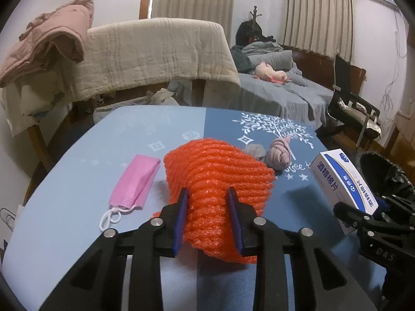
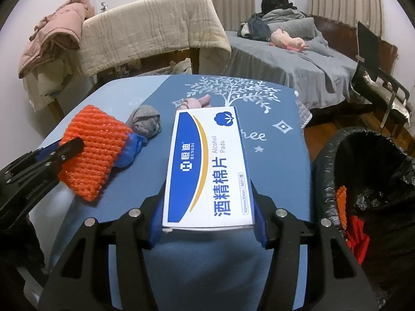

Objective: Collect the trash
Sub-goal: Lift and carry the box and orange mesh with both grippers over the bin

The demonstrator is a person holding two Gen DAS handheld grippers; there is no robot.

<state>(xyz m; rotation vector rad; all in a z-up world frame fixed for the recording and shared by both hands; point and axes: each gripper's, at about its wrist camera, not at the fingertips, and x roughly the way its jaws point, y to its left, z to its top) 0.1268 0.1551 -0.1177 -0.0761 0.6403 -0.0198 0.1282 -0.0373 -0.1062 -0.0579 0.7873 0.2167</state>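
1. From the left wrist camera we see our left gripper (image 1: 208, 217) with its blue pads pressed into both sides of the orange foam net (image 1: 218, 181), which it grips above the blue table (image 1: 64, 207).
2. On the table left of the net lies a pink face mask (image 1: 135, 184); behind the net sit a grey sock ball (image 1: 255, 151) and a pink sock ball (image 1: 280, 153).
3. At the right edge, our right gripper (image 1: 363, 215) carries the alcohol pad box (image 1: 342, 178) in front of the black-lined trash bin (image 1: 384, 173); its contents are hidden here.
4. From the right wrist camera we see our right gripper (image 2: 208, 223) clamped on the box's (image 2: 207, 165) long sides, holding it over the table (image 2: 280, 155).
5. The bin (image 2: 363, 171) stands right of the table, beside the box; inside lie an orange net piece (image 2: 341, 202) and something red (image 2: 358, 235).
6. At the left, the left gripper (image 2: 70, 150) grips the net (image 2: 96, 150).
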